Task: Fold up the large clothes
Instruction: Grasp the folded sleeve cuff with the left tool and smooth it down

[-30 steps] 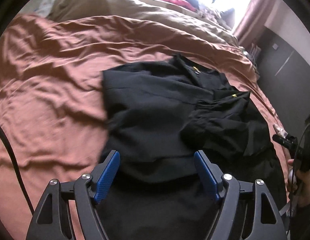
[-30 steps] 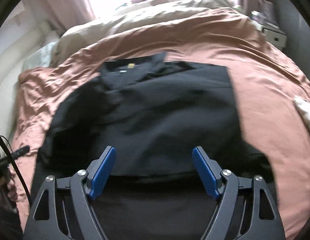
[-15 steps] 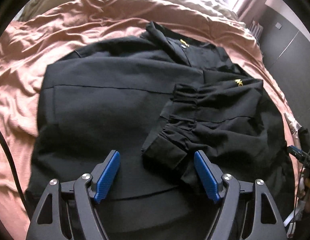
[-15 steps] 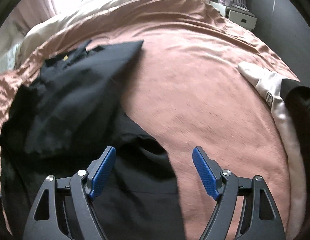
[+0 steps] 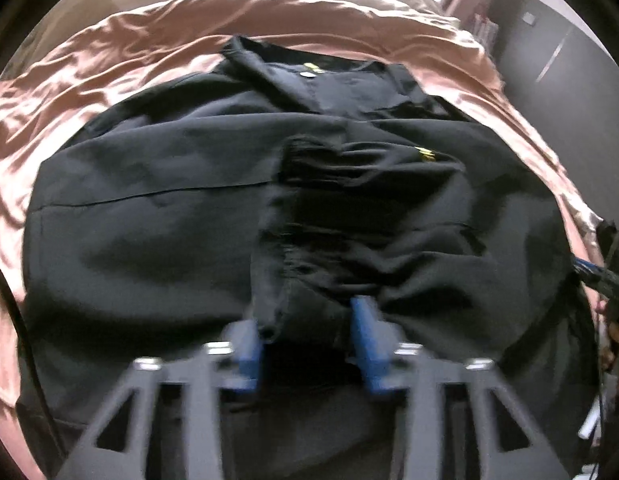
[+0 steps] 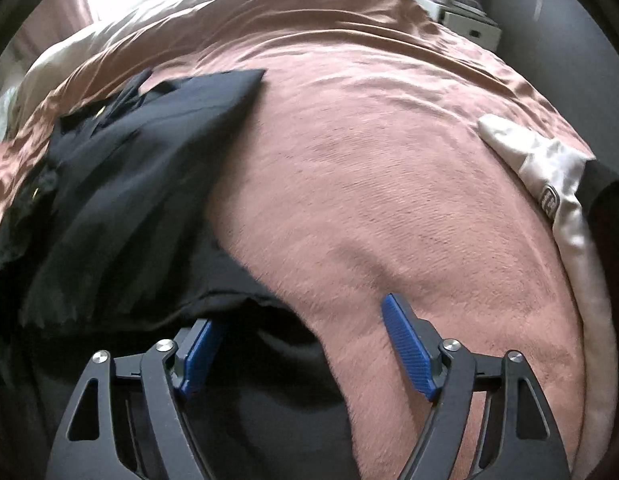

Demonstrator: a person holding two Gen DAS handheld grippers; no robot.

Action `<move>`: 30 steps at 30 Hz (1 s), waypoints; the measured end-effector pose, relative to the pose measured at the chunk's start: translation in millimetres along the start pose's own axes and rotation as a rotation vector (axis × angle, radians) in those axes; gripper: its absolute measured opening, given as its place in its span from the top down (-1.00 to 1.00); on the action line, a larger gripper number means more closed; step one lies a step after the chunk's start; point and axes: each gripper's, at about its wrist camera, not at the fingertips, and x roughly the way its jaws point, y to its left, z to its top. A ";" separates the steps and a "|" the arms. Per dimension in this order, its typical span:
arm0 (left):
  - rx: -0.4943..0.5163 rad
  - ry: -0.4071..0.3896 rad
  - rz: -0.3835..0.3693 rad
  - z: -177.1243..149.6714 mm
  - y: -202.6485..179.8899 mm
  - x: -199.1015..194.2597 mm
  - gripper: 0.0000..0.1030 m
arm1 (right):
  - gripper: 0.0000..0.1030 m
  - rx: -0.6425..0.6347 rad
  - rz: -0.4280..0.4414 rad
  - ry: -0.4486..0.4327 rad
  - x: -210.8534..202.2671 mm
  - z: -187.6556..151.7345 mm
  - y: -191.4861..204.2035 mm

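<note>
The black garment lies spread across the middle of the bed, collar toward the far edge, with one sleeve already laid across its front and its cuff end near the bed's near edge.

The left tool is closing its jaws around that cuff end; the cloth sits bunched between the blue pads, though blur hides whether they press it yet. The right tool hangs with jaws wide apart over the garment's hem corner at the near edge, gripping nothing; its left pad is over black cloth, its right pad over bare sheet.

To do this step well, I judge the left tool should take only the cuff layer, not the body panel beneath, and let the jaws finish closing before lifting. The right tool would do best to come down onto the hem corner so both layers are caught, then carry it evenly with the left so the fold line stays straight.

Count: one black garment, two tools, one pale garment at the bed's right edge.
</note>
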 end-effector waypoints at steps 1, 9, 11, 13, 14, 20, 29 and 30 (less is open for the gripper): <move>0.012 -0.004 0.004 0.3 -3.0 -2.4 0.59 | -0.48 0.011 0.007 0.001 1.9 0.6 -2.2; 0.039 -0.096 0.081 0.3 8.4 -55.1 0.76 | -0.48 0.068 0.016 -0.029 7.3 0.8 -8.8; 0.035 -0.113 0.120 -3.1 20.4 -71.2 0.76 | -0.48 0.069 0.012 -0.035 5.1 -1.9 -7.2; 0.015 -0.116 0.147 -7.3 35.4 -82.8 0.76 | -0.48 0.070 0.007 -0.040 5.5 -3.0 -7.5; -0.001 -0.113 0.161 -10.5 44.3 -88.0 0.76 | -0.48 0.072 0.005 -0.041 4.9 -3.3 -6.9; -0.100 -0.052 0.180 -34.0 84.4 -87.7 0.63 | -0.48 0.075 -0.015 -0.028 -1.9 -7.0 -2.0; -0.124 -0.058 0.252 -44.1 104.1 -106.6 -0.17 | -0.48 0.080 0.052 -0.045 -42.6 -12.4 -5.0; -0.134 -0.078 0.255 -42.7 106.7 -112.5 -0.17 | -0.48 0.080 0.061 -0.056 -48.3 -11.7 -4.2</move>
